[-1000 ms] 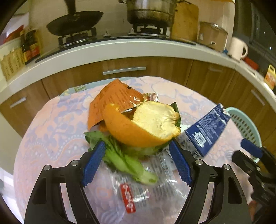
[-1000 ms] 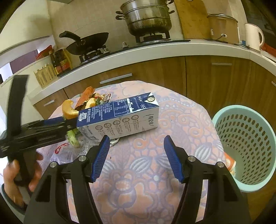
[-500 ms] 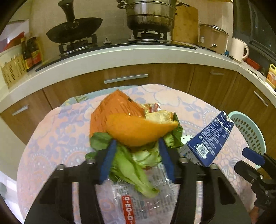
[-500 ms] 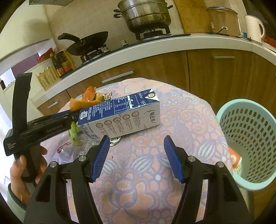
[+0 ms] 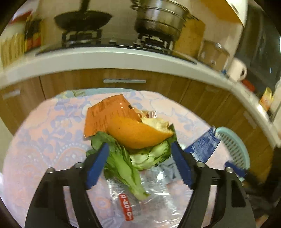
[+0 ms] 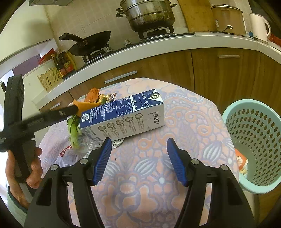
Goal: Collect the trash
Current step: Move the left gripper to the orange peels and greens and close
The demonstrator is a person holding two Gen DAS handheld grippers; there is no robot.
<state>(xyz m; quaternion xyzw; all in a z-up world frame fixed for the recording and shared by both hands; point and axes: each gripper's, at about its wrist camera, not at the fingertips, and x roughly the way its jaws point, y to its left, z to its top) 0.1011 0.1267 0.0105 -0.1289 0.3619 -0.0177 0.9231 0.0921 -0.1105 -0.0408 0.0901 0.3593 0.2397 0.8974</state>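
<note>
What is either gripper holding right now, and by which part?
Nothing is held. The left gripper is open, its fingers flanking the green leaves and orange peel. The right gripper is open short of the milk carton.

My left wrist view is smeared by motion blur and warm-tinted; my right wrist view is sharp, evenly lit, both bent by fisheye at dark corners.

a black frying pan [image 6: 91,43] and a steel stockpot [image 6: 149,14] sit on the stove, a white kettle [image 6: 260,27] on the counter, sauce bottles [image 6: 64,64] far left.
</note>
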